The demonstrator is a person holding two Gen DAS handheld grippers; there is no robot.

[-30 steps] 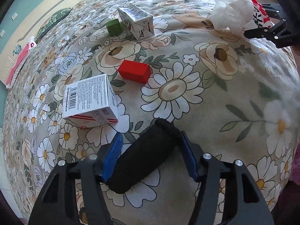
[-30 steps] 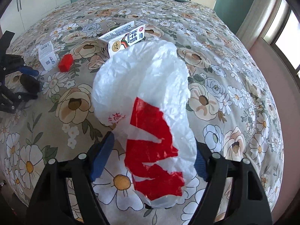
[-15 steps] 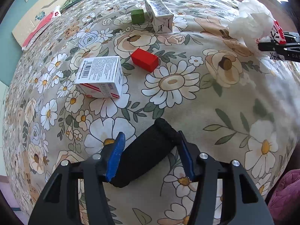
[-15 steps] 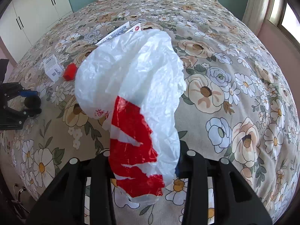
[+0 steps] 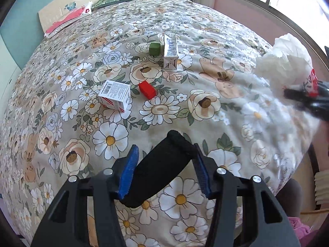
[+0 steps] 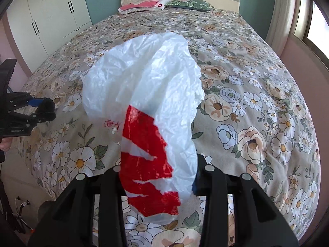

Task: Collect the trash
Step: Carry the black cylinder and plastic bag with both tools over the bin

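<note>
Bed (image 5: 236, 135) carried the remaining trash, all around 11–12 o'clock from the left gripper (image 5: 166, 168): milk carton (image 5: 170, 54), white box (image 5: 115, 94), red block (image 5: 147, 89), green block (image 5: 154, 48). Right gripper (image 6: 157, 177) was clamped on the plastic bag (image 6: 144, 94), mouth apparently bunched, hard to tell. Left jaws were closed on a black roll (image 5: 158, 170). Best move: open the bag mouth upward, then drop the roll straight in.

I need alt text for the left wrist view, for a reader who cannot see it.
The left claw grips a black roll above a floral bedspread. Farther away lie a white box, a red block, a green block and a milk carton. At the right edge, the right claw holds a white plastic bag.
</note>
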